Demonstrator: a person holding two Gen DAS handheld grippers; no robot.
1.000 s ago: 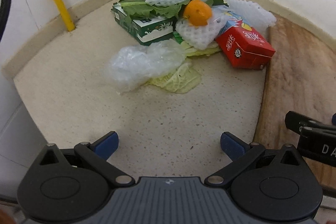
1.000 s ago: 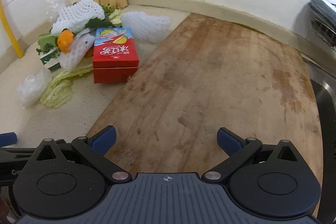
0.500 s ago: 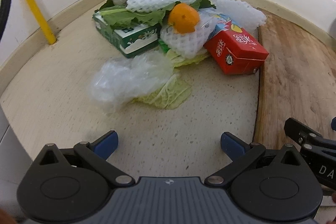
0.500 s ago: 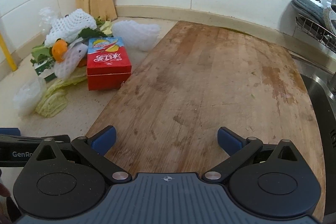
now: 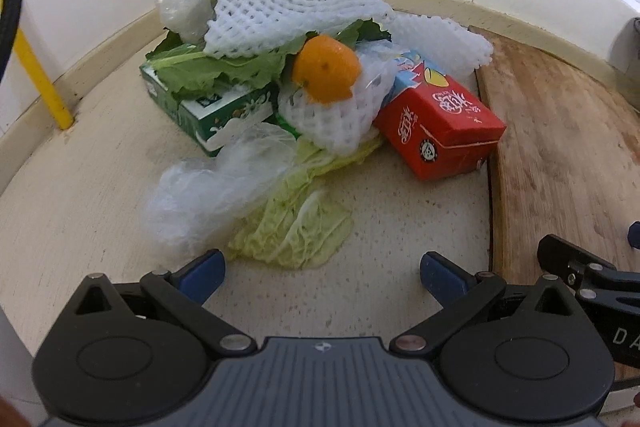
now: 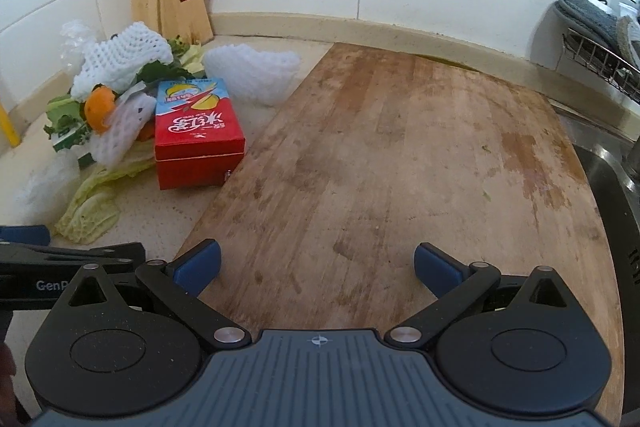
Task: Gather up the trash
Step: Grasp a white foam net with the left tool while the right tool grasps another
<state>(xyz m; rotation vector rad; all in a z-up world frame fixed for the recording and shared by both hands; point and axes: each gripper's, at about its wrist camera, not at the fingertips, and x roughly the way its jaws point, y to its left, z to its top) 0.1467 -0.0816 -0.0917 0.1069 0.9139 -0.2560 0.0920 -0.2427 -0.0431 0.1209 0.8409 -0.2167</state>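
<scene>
Left claw (image 5: pixel 322 273) has neared the cabbage leaf (image 5: pixel 298 227), jaws wide; green carton (image 5: pixel 208 107) seems mostly buried

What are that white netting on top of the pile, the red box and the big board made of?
The white netting looks like soft foam mesh, matt, with an open diamond weave. The red box seems to be printed carton with a slight sheen and folded, creased edges. The board is wood: visible grain in joined strips, worn and stained, unvarnished by the look of it.
</scene>
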